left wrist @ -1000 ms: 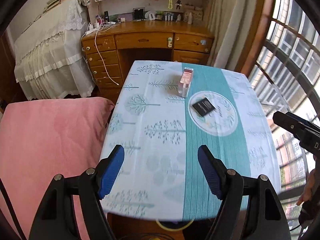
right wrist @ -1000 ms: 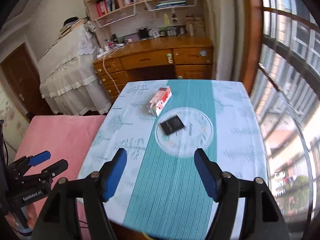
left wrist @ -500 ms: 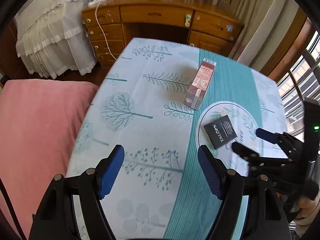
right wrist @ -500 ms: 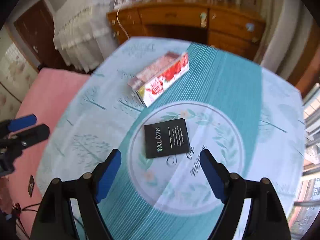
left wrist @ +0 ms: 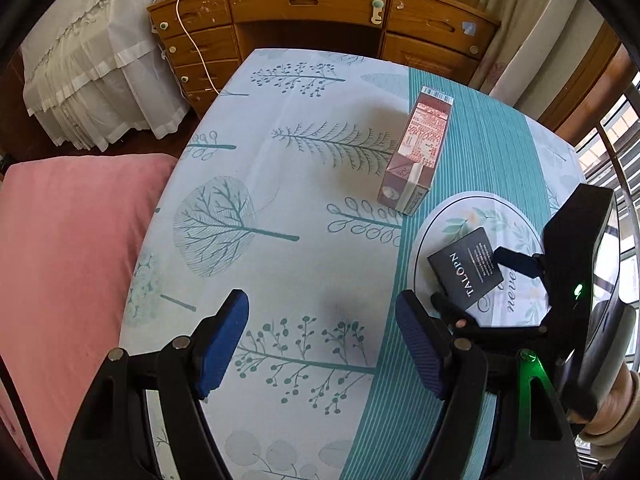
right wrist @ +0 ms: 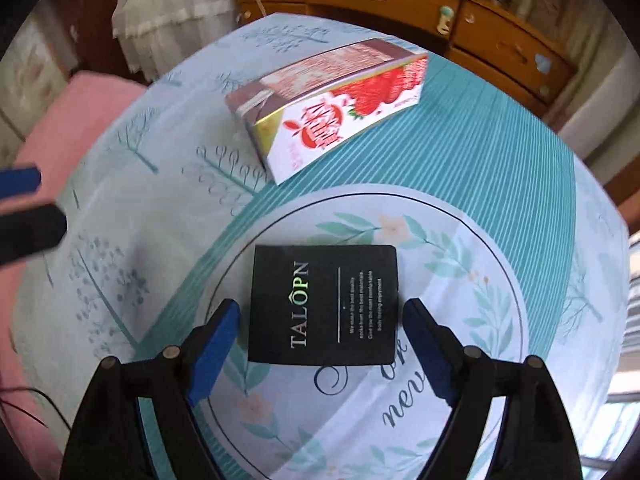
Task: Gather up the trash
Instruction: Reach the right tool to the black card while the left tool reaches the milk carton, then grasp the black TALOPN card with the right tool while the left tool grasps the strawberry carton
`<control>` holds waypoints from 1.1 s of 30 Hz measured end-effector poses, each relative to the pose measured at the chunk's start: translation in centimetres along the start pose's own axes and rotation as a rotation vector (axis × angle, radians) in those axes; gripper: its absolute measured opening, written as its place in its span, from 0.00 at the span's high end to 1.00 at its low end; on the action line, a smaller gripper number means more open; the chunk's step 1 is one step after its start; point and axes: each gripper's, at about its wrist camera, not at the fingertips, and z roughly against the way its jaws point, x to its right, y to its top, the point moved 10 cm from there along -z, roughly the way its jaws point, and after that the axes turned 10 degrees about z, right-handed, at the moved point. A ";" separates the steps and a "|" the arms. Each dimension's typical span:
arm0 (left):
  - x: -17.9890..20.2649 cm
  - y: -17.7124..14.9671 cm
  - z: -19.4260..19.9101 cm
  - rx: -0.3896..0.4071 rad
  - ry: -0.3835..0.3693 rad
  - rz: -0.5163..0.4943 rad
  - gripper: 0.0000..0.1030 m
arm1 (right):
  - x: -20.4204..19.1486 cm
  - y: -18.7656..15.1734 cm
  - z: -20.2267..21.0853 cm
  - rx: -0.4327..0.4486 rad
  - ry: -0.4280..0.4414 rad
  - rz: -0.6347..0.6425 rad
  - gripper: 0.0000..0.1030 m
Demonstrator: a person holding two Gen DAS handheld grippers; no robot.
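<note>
A flat black packet point(right wrist: 324, 304) marked TALOPN lies on the round print of the tablecloth point(right wrist: 500, 184). My right gripper point(right wrist: 320, 308) points down over it, jaws opening, one blue pad on each side of the packet with a small gap to each edge. A strawberry drink carton point(right wrist: 332, 116) lies on its side just beyond. In the left wrist view my left gripper point(left wrist: 320, 304) hangs open over bare cloth, left of the packet point(left wrist: 466, 272) and nearer than the carton point(left wrist: 420, 156). The right gripper point(left wrist: 480, 284) shows there straddling the packet.
The table point(left wrist: 280, 160) carries a pale cloth with tree prints and a teal stripe. A pink cushioned seat point(left wrist: 60, 260) stands at its left edge. A wooden desk point(left wrist: 320, 0) is behind, a white-draped piece point(left wrist: 92, 92) at back left, and windows point(left wrist: 616, 128) at the right.
Both grippers have come down and forward over the table. The right one has turned and now frames the black packet between wider jaws. The left one's jaws stay equally wide.
</note>
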 end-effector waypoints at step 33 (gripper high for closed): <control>10.5 9.5 -7.8 -0.120 -0.061 -0.176 0.31 | 13.2 0.3 1.7 0.062 -0.039 -0.332 0.31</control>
